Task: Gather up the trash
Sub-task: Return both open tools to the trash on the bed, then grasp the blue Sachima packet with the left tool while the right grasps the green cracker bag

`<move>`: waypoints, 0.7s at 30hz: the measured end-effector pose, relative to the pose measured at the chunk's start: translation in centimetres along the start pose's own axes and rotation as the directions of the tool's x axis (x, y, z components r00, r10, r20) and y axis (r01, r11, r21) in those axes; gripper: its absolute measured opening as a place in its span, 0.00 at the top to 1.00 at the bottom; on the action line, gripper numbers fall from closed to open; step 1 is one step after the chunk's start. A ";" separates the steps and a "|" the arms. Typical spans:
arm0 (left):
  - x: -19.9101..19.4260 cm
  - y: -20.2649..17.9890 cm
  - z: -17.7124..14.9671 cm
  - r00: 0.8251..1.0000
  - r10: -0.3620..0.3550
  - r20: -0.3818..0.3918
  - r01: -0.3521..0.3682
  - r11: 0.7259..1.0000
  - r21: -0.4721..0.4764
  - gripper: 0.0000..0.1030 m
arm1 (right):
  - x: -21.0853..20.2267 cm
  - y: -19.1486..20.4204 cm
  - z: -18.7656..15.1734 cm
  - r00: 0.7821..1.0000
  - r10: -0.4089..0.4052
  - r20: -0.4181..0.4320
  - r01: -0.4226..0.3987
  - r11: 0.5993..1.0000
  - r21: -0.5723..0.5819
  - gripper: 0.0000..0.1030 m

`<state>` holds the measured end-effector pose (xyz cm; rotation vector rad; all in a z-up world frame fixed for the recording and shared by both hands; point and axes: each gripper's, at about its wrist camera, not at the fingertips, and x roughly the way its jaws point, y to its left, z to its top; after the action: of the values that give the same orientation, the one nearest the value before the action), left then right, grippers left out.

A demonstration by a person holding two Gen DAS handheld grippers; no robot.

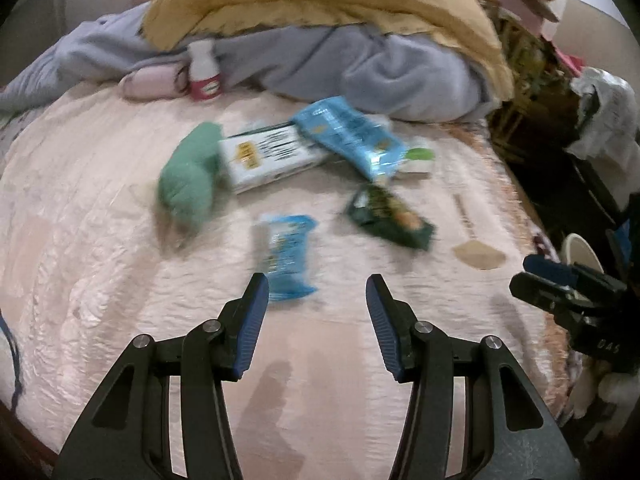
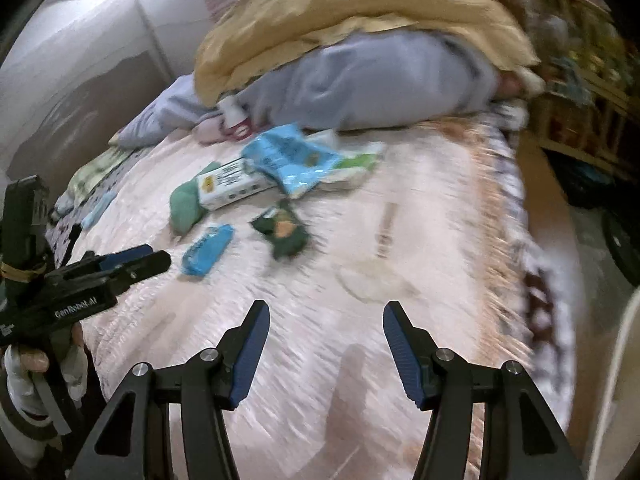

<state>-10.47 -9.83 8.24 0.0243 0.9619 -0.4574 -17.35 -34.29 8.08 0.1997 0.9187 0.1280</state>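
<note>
Both tongs part-open, empty, above the near part of the bed (image 1: 100,208). Left tongs (image 1: 316,288) hang just short of a small blue wrapper (image 1: 286,256); right tongs (image 2: 326,316) over bare pink cover. Trash sits mid-bed: dark green packet (image 1: 390,220), large blue bag (image 1: 352,136) lying over a white box (image 1: 264,156), green cloth lump (image 1: 188,176) touching the box's left end. Small bottle (image 1: 204,70) at the far side against a grey blanket (image 1: 360,64). Frames blurred.
</note>
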 end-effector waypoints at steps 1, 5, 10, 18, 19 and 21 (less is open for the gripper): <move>0.4 0.5 0.1 1.000 0.002 -0.009 -0.002 1.000 -0.010 0.52 | 0.8 0.6 0.6 1.000 0.010 -0.007 -0.010 1.000 -0.014 0.37; 2.2 1.8 0.6 0.999 -0.005 -0.033 0.005 1.000 -0.023 0.52 | 3.9 2.4 2.8 0.999 0.032 -0.029 -0.033 0.998 -0.062 0.35; 4.9 2.0 1.4 0.998 -0.020 -0.063 0.018 1.000 -0.022 0.52 | 7.7 3.5 5.0 0.998 0.012 -0.060 -0.019 0.993 -0.116 0.35; 7.6 3.2 2.0 0.995 -0.057 -0.087 0.051 0.996 -0.070 0.76 | 13.1 4.2 5.6 0.988 -0.078 -0.134 0.050 0.978 -0.201 0.70; 7.5 3.2 1.9 0.995 -0.061 -0.083 0.055 0.996 -0.073 0.76 | 12.9 4.2 5.5 0.989 -0.077 -0.124 0.051 0.978 -0.203 0.70; 7.1 2.9 1.7 0.995 -0.065 -0.072 0.060 0.996 -0.069 0.77 | 12.3 4.1 5.3 0.991 -0.061 -0.120 0.038 0.981 -0.189 0.71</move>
<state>-4.60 -10.13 3.07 -0.0493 1.0521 -0.4843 -5.85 -28.54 2.60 -0.0054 1.0301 0.1809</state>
